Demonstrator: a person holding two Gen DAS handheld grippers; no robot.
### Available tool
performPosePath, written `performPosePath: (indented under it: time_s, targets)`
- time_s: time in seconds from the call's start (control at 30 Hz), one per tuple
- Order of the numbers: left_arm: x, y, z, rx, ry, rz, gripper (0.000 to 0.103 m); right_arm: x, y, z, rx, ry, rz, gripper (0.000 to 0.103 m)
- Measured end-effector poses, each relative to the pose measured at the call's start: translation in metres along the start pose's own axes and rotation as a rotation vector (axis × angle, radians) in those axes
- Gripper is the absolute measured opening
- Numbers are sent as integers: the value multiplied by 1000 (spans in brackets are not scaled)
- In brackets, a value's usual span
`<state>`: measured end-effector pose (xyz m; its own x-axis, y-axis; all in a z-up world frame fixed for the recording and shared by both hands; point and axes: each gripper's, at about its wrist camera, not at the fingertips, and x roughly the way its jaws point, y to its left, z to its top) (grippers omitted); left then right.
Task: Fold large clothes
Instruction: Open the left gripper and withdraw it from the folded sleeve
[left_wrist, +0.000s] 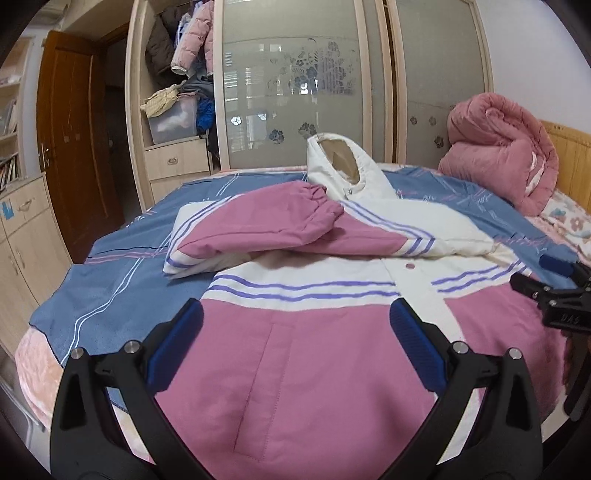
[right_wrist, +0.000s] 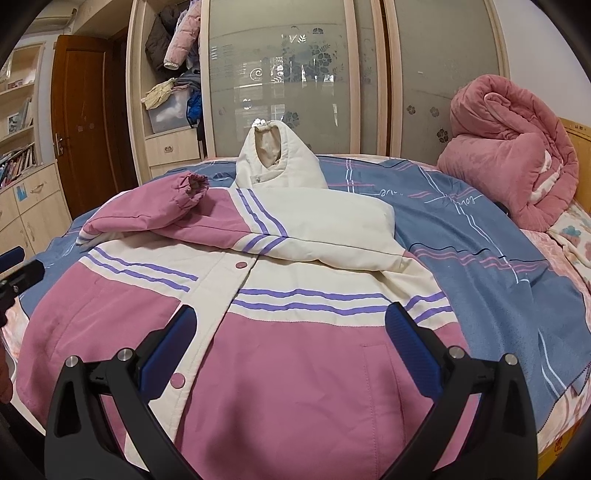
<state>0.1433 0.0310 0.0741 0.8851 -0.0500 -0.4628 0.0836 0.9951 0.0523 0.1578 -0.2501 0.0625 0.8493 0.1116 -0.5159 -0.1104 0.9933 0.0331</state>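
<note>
With both the left gripper and right gripper wide and empty low in frame, lifting the jacket's hem could tumble the stacked sleeves at center.

Jacket lies on bed, sleeve folded over it, rolled quilt behind on right, wardrobe at back.

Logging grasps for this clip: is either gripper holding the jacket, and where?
Nothing held. Left gripper and right gripper are both open above the jacket.

Bed under jacket and quilt
</note>
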Motion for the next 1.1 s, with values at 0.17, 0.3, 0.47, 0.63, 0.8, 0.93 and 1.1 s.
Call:
performPosePath:
  time_s: [0.17, 0.3, 0.47, 0.63, 0.8, 0.93, 1.1]
  targets:
    - [11, 0, 0, -10, 31, -21, 101, 4, 2, -1, -6, 8, -2, 102]
    - [15, -1, 0, -14, 37, -30, 101, 8, 4, 0, -9, 12, -4, 102]
    - [23, -4, -2, -4, 52, -36, 101, 11, 6, 0, -9, 2, -14, 102]
    - [31, -2, 1, -32, 70, -60, 101, 14, 6, 2, -2, -13, -20, 102]
    - [35, 3, 7, -68, 61, -82, 101, 11, 0, 7, 58, -7, 39, 102]
    - [38, 7, 11, -91, 51, -89, 101, 13, 1, 18, 117, 12, 99, 102]
    - [41, 8, 15, -108, 59, -138, 101, 22, 8, 53, 209, 38, 207, 102]
